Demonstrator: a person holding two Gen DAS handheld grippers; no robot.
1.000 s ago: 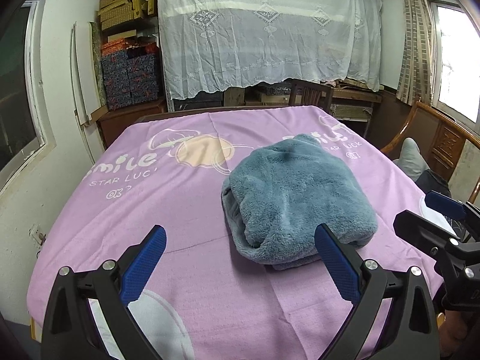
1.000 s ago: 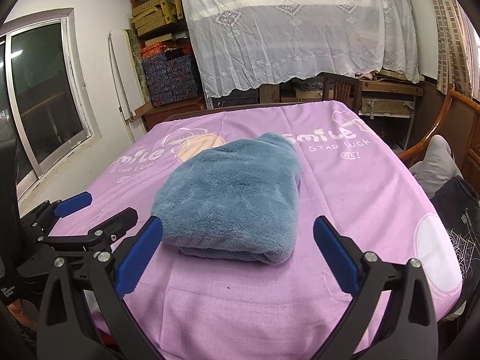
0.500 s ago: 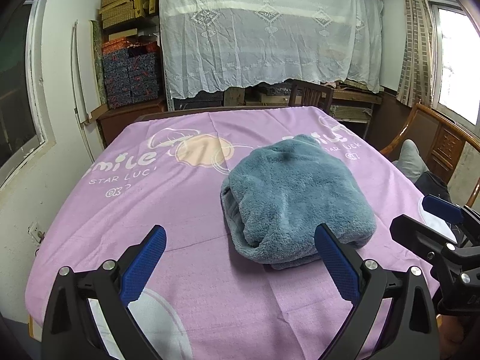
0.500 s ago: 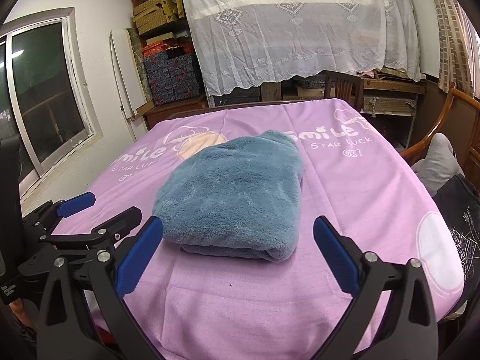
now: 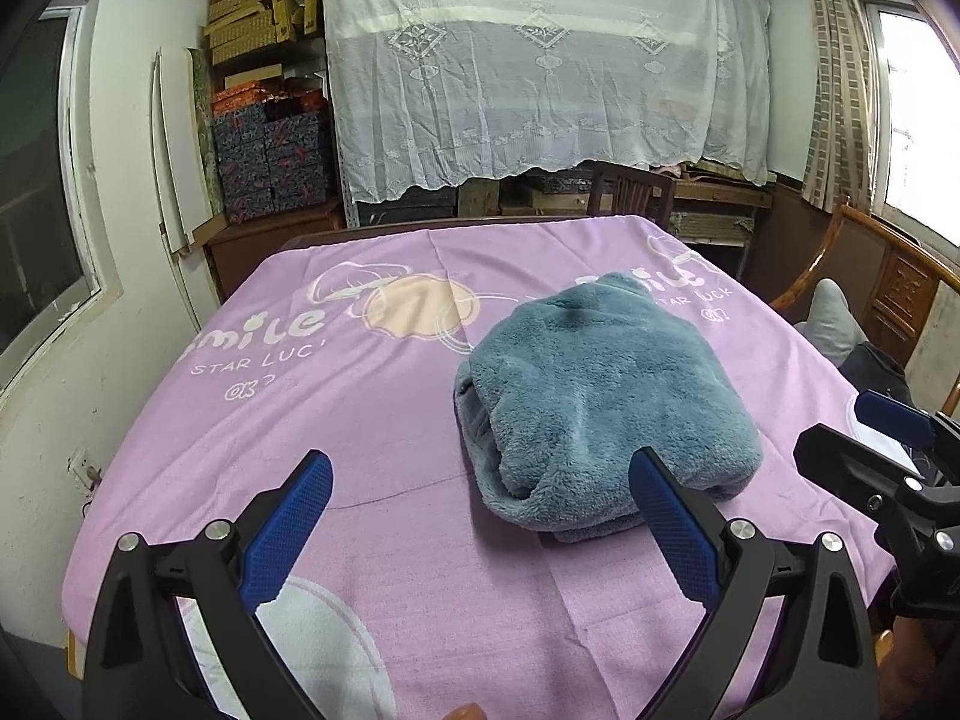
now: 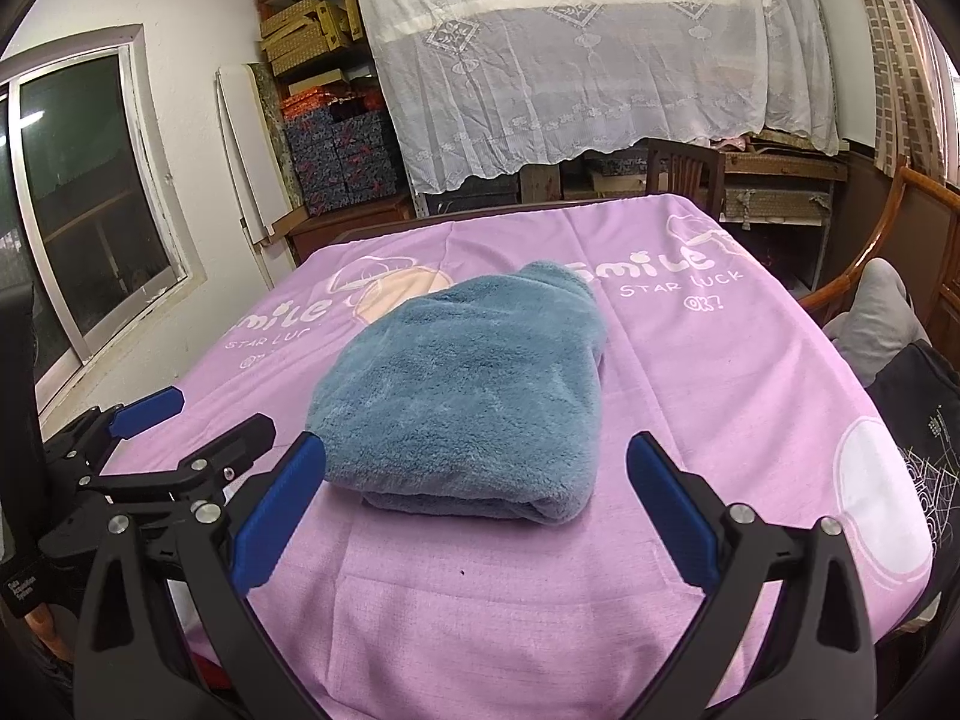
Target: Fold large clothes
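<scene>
**Two grippers released, fleece folded on the table**

Left wrist view: the left gripper (image 5: 480,516) hovers low over the near edge of the table (image 5: 372,420), which is draped in a purple printed cloth. Its jaws stand wide apart, grasping nothing. The blue-grey fleece garment (image 5: 600,402) lies folded into a thick bundle, right of centre, just beyond the right fingertip. The right gripper (image 5: 858,438) shows at the right edge.

Right wrist view: the right gripper (image 6: 477,504) has its jaws spread and empty. The fleece garment (image 6: 468,396) rests between and beyond them. The left gripper (image 6: 198,420) sits at the left, jaws parted.
</scene>
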